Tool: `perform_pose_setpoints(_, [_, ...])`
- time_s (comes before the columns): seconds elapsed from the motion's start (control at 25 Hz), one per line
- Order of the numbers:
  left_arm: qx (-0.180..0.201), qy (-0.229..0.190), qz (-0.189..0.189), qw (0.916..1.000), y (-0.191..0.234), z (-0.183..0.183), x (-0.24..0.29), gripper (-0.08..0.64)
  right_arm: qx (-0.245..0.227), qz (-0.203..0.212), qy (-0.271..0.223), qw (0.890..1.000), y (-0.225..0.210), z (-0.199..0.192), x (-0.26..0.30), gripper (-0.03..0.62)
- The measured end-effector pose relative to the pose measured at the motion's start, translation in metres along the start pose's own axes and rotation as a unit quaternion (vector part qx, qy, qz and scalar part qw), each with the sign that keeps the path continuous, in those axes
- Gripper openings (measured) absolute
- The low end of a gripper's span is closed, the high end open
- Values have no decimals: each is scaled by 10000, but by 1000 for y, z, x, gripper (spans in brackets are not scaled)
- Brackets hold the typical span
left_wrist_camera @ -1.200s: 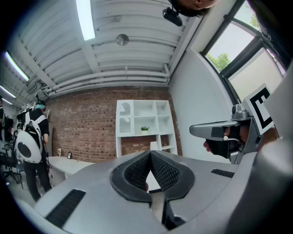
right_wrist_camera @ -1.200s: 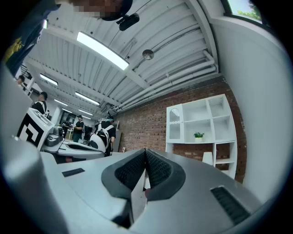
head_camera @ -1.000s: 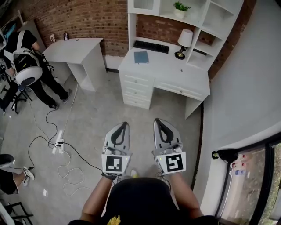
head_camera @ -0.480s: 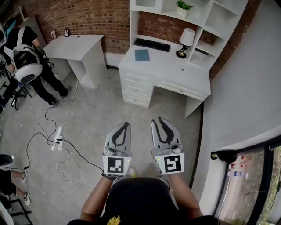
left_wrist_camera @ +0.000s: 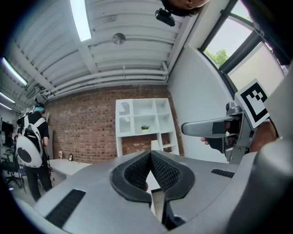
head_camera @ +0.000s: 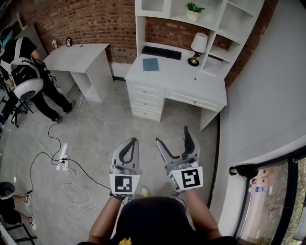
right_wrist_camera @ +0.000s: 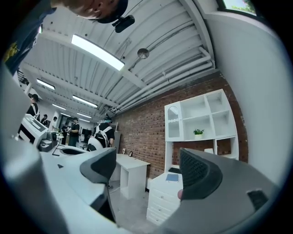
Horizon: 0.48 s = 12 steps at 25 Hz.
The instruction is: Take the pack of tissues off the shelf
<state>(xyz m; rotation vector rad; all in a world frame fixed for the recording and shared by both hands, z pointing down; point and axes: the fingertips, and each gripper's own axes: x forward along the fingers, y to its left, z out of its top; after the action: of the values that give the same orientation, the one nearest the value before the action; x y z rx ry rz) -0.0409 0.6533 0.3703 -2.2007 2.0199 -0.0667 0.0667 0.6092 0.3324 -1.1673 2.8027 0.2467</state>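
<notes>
Both grippers are held level over the grey floor, a few steps short of a white desk (head_camera: 191,81) with a white shelf unit (head_camera: 217,21) above it. My left gripper (head_camera: 132,140) is shut with nothing in it, and its ribbed pads (left_wrist_camera: 158,171) meet. My right gripper (head_camera: 172,135) is open: its jaws have just been opening and stand wide apart, nothing between them (right_wrist_camera: 147,161). No pack of tissues can be made out on the shelves from here.
On the desk lie a keyboard (head_camera: 161,51), a blue notebook (head_camera: 150,64) and a lamp (head_camera: 200,45); a small plant (head_camera: 193,8) stands on a shelf. A second white desk (head_camera: 79,57) is at the left, near a person with a backpack (head_camera: 26,79). Cables (head_camera: 62,162) trail over the floor.
The right gripper's jaws have swung from shut to wide open. The left gripper stays shut. Both grippers and the view have shifted slightly toward the desk.
</notes>
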Motion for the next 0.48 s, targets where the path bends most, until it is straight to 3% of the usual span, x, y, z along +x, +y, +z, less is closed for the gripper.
perform_pose_setpoints(0.2, [28,8,-128,9999,2,-1,10,17,-50,-110,100,9999,-8,-1,5,379])
perform_pose_setpoints(0.48, [-253,-85,-189,9995,17,-1,9,17,-250,-295,321,9987,-7,-1,5,379])
